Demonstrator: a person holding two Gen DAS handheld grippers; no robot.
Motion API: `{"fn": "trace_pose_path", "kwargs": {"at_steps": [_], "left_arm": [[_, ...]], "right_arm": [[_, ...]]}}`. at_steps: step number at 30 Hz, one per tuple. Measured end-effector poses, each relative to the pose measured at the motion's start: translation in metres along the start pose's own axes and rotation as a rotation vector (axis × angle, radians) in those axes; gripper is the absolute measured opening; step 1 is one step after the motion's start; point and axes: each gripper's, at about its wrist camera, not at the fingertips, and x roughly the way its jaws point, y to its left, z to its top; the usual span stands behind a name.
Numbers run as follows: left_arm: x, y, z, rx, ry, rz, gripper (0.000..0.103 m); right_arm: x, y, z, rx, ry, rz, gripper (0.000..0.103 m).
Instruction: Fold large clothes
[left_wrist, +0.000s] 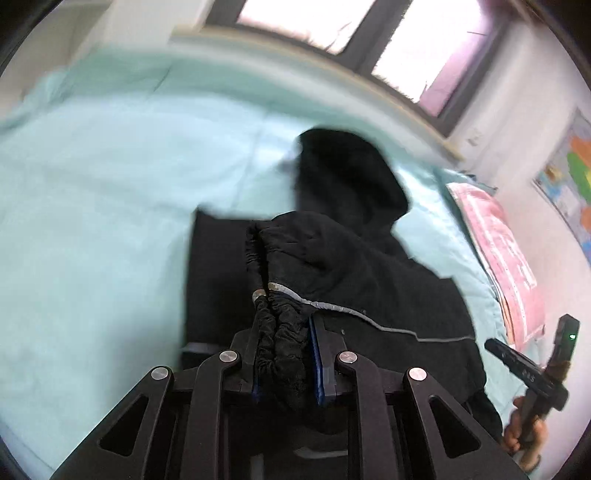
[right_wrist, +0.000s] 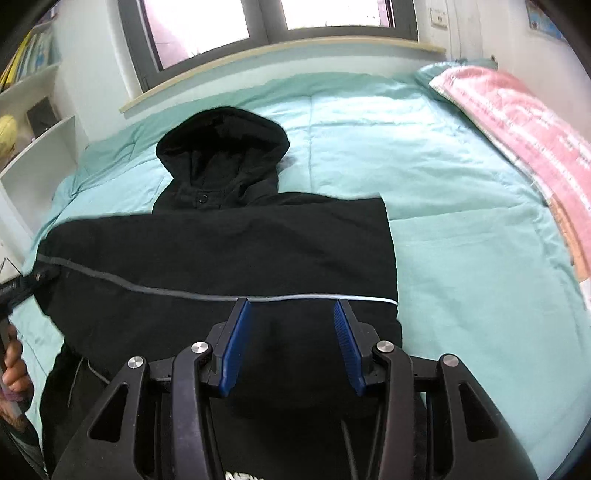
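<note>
A black hooded jacket (right_wrist: 221, 251) with a grey reflective stripe lies spread on the bed, its hood (right_wrist: 221, 147) pointing toward the window. My left gripper (left_wrist: 284, 332) is shut on a gathered elastic edge of the jacket (left_wrist: 351, 258), and the bunched fabric fills the gap between its blue pads. In the right wrist view the left gripper (right_wrist: 22, 288) shows at the jacket's left end. My right gripper (right_wrist: 291, 314) stands open just above the jacket's lower part, near the stripe, with nothing pinched. A hand holds the right gripper (left_wrist: 532, 369) at the far right of the left wrist view.
The mint-green bed cover (right_wrist: 443, 184) stretches wide to the right of the jacket. A folded pink blanket (right_wrist: 517, 129) lies along the bed's right edge. White shelves (right_wrist: 37, 155) stand at the left, and a window with a sill (right_wrist: 280, 51) runs behind the bed.
</note>
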Motion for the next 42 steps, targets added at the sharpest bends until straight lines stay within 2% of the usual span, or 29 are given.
{"fn": "trace_pose_path", "kwargs": {"at_steps": [3, 4, 6, 9, 10, 11, 13, 16, 19, 22, 23, 24, 26, 29, 33, 36, 37, 40, 42], "left_arm": [[0.037, 0.030, -0.020, -0.043, 0.159, 0.046, 0.021], [0.047, 0.033, -0.026, -0.037, 0.187, 0.048, 0.021], [0.048, 0.036, -0.030, -0.028, 0.174, 0.025, 0.023], [0.027, 0.035, -0.020, -0.034, 0.136, -0.007, 0.030], [0.014, 0.033, -0.017, -0.018, 0.098, 0.003, 0.037], [0.001, 0.026, -0.013, 0.011, 0.052, 0.020, 0.042], [-0.017, 0.004, 0.000, 0.083, -0.039, 0.076, 0.047], [-0.014, -0.033, 0.017, 0.157, -0.064, 0.067, 0.048], [0.024, -0.049, 0.025, 0.173, 0.009, 0.053, 0.048], [0.086, -0.032, 0.023, 0.107, 0.145, 0.145, 0.048], [0.104, -0.021, 0.020, 0.086, 0.194, 0.154, 0.045], [0.112, -0.014, 0.017, 0.075, 0.214, 0.152, 0.044], [0.116, -0.004, 0.015, 0.032, 0.215, 0.145, 0.036], [0.107, -0.003, 0.019, 0.007, 0.204, 0.141, 0.032], [0.058, -0.019, 0.002, 0.096, 0.145, 0.132, 0.033], [0.013, -0.034, -0.017, 0.185, 0.086, 0.130, 0.047], [0.002, -0.037, -0.021, 0.198, 0.066, 0.138, 0.054], [-0.012, -0.040, -0.033, 0.211, 0.040, 0.150, 0.056], [0.002, -0.033, -0.036, 0.192, 0.075, 0.190, 0.056]], "right_arm": [[0.033, 0.009, -0.003, 0.003, 0.061, 0.027, 0.049], [0.049, 0.012, -0.007, -0.001, 0.103, 0.019, 0.050], [0.082, 0.015, -0.017, -0.023, 0.207, -0.029, 0.050], [0.080, 0.021, -0.011, -0.063, 0.240, -0.059, 0.050], [0.076, 0.022, -0.007, -0.068, 0.243, -0.059, 0.050], [0.066, 0.023, 0.001, -0.070, 0.223, -0.049, 0.050], [0.043, 0.028, 0.022, -0.079, 0.116, -0.018, 0.051], [0.036, 0.039, 0.047, -0.090, 0.033, -0.030, 0.059], [0.065, 0.047, 0.062, -0.072, 0.068, -0.029, 0.059], [0.106, 0.040, 0.061, -0.030, 0.145, -0.079, 0.059], [0.121, 0.036, 0.055, -0.027, 0.189, -0.118, 0.059], [0.133, 0.034, 0.048, -0.037, 0.224, -0.133, 0.059], [0.139, 0.028, 0.045, -0.046, 0.223, -0.115, 0.059], [0.135, 0.024, 0.044, -0.046, 0.217, -0.093, 0.059], [0.099, 0.015, 0.035, -0.028, 0.189, -0.038, 0.060], [0.040, 0.016, 0.014, -0.053, 0.124, 0.040, 0.061], [0.023, 0.018, 0.007, -0.079, 0.103, 0.041, 0.061], [-0.009, 0.018, -0.012, -0.122, 0.084, 0.016, 0.061], [-0.011, 0.013, -0.018, -0.132, 0.092, -0.001, 0.061]]}}
